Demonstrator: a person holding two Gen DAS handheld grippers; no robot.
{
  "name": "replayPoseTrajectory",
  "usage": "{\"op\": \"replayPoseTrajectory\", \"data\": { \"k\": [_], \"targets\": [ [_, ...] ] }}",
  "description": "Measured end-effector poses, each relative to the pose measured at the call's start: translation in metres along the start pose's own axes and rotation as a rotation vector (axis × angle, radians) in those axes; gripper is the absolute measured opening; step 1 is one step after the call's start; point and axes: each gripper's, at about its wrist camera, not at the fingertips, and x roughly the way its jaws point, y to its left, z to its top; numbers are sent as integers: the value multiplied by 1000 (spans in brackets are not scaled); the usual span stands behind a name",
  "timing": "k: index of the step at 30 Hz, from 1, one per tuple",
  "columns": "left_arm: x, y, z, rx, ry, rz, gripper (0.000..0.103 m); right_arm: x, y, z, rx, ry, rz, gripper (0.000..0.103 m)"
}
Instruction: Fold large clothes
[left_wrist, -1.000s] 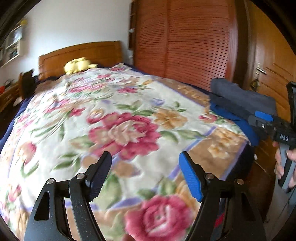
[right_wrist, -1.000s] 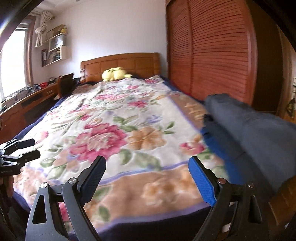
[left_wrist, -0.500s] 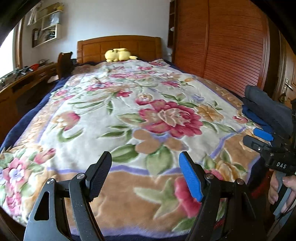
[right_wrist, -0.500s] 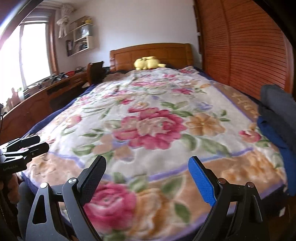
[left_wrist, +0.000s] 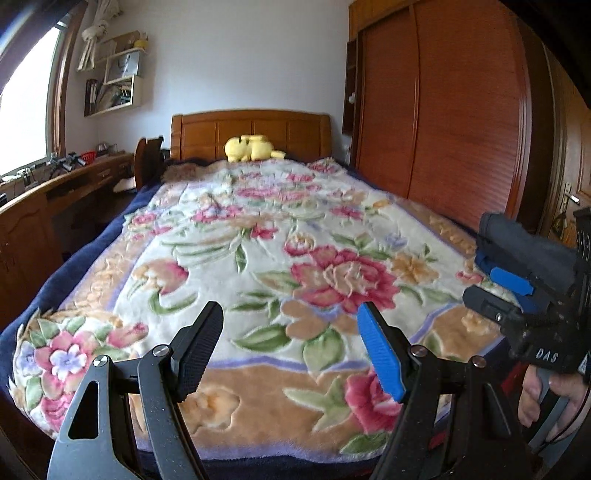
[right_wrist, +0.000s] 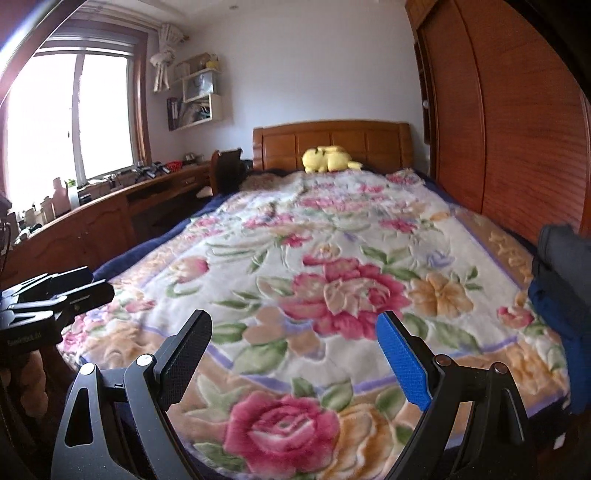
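A stack of folded clothes lies on the bed's right edge, a dark grey garment (left_wrist: 524, 240) on top of a blue one (right_wrist: 554, 314). My left gripper (left_wrist: 290, 308) hangs open over the foot of the bed with only blanket showing between its fingers. My right gripper (right_wrist: 293, 317) is also open and holds nothing. In the left wrist view the right gripper (left_wrist: 489, 287) sits just in front of the stack, with a hand (left_wrist: 546, 391) on its handle. In the right wrist view the left gripper (right_wrist: 101, 282) pokes in from the left edge.
A floral blanket (left_wrist: 295, 229) covers the bed. A yellow plush toy (left_wrist: 251, 147) lies by the wooden headboard (left_wrist: 251, 127). A long wooden desk (right_wrist: 110, 210) with clutter runs along the left under a window. A slatted wardrobe (left_wrist: 443, 110) lines the right wall.
Both views have swung left, from the bed's right corner to looking straight up the bed. The folded stack has slid to the right edge. Neither gripper's jaws have changed.
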Motion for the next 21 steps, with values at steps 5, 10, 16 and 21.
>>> {"op": "replayPoseTrajectory", "data": {
  "k": [5,10,16,21],
  "targets": [
    [-17,0,9,-2,-42,6,76,-21,2,2,-13,-53,-7,91],
    [-24,2,10,-19,-60,3,76,-18,9,-8,-25,-72,-21,91],
    [-25,4,8,-21,-56,9,76,-29,27,-18,-20,-70,-18,91],
    [-25,2,6,-23,-51,12,76,-34,26,-15,-13,-74,-22,91]
  ]
}}
